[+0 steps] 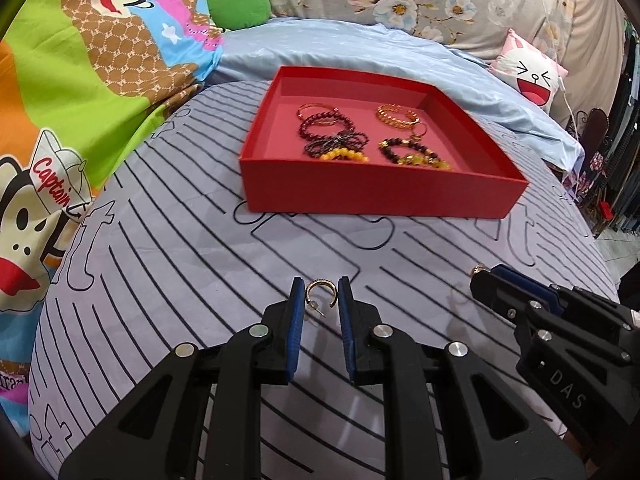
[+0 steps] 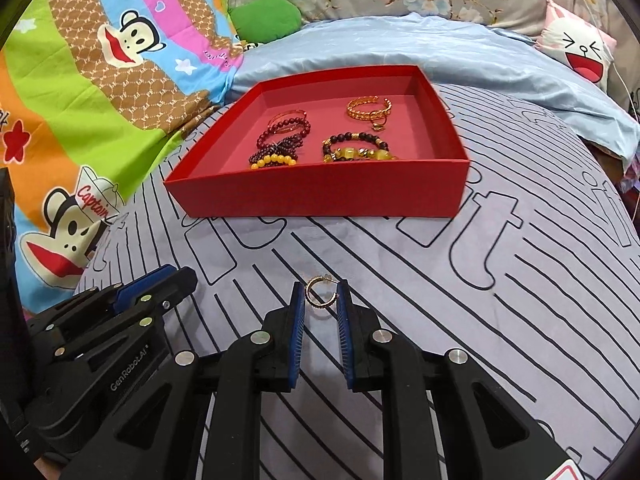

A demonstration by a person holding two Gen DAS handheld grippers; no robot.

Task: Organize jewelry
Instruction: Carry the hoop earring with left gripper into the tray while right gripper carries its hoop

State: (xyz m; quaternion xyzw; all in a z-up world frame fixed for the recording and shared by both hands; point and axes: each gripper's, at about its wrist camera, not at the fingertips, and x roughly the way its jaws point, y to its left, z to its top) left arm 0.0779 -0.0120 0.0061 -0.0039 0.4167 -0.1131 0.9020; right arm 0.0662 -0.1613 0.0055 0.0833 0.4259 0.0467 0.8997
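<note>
A red tray (image 1: 384,194) (image 2: 320,200) sits on the striped bedsheet and holds several bead and gold bracelets (image 1: 332,136) (image 2: 284,138). My left gripper (image 1: 321,289) is open, its blue pads on either side of a gold hoop earring (image 1: 320,295) that lies on the sheet. My right gripper (image 2: 321,291) is open too, its pads around a second gold hoop earring (image 2: 319,293). In the left wrist view the right gripper (image 1: 486,276) shows at the right with that earring (image 1: 479,269) at its tip. The left gripper (image 2: 172,280) shows at the left of the right wrist view.
A colourful monkey-print blanket (image 1: 80,80) (image 2: 80,100) lies bunched at the left. A light blue sheet (image 1: 360,48) and a cartoon-face pillow (image 1: 528,76) (image 2: 580,52) lie behind the tray. The bed's edge drops off at the right (image 1: 600,240).
</note>
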